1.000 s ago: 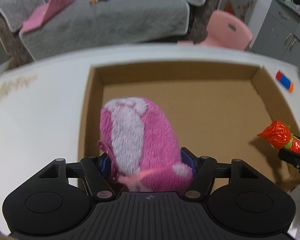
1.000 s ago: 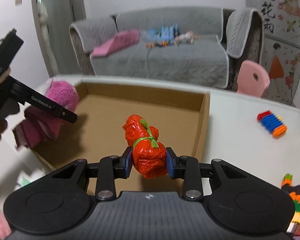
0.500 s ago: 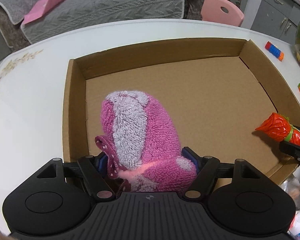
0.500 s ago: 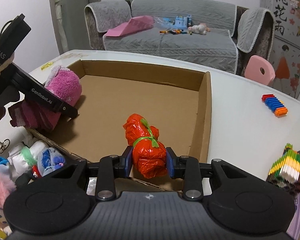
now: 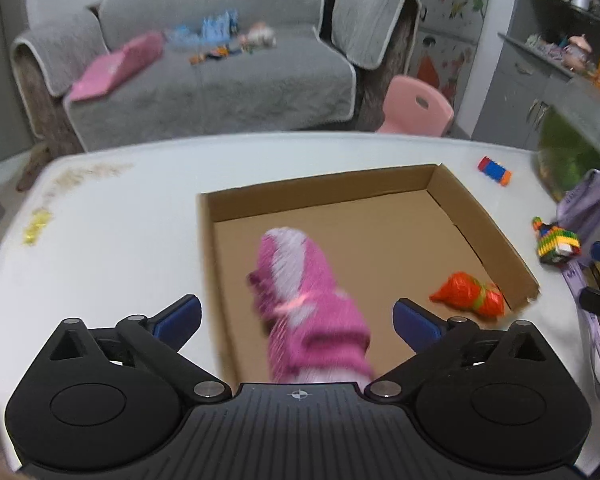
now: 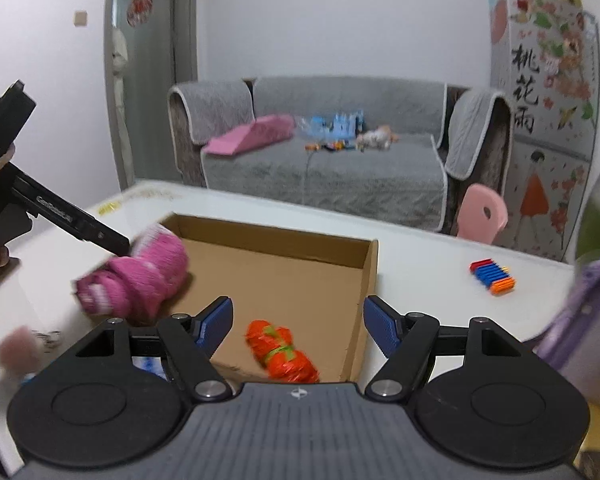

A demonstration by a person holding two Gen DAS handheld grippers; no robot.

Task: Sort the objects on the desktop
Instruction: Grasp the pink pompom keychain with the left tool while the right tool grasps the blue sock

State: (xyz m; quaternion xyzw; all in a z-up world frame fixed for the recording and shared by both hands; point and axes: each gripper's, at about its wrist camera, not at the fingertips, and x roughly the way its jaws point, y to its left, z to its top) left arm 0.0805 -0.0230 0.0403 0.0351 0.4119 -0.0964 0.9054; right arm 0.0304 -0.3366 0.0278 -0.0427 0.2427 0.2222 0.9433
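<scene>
Release step, both items going into the cardboard box [image 5: 480, 216].
Left gripper [image 5: 296, 320]: jaws opening wide, pads clear of the pink fuzzy sock [image 5: 304, 304], which lies blurred between them over the box's near-left part, apparently dropping or just landed. Right gripper [image 6: 298, 320]: jaws opening, nothing gripped; the orange wrapped bundle [image 6: 284, 356] lies on the box floor at the near-right corner, below the jaws. Box otherwise bare. Outside it on the white table [image 5: 120, 240]: a blue-and-orange block strip [image 5: 495, 171] at far right and a multicoloured block toy [image 5: 556, 240] at right. Next move, by judgement: draw both grippers back and reach for a remaining loose item.
</scene>
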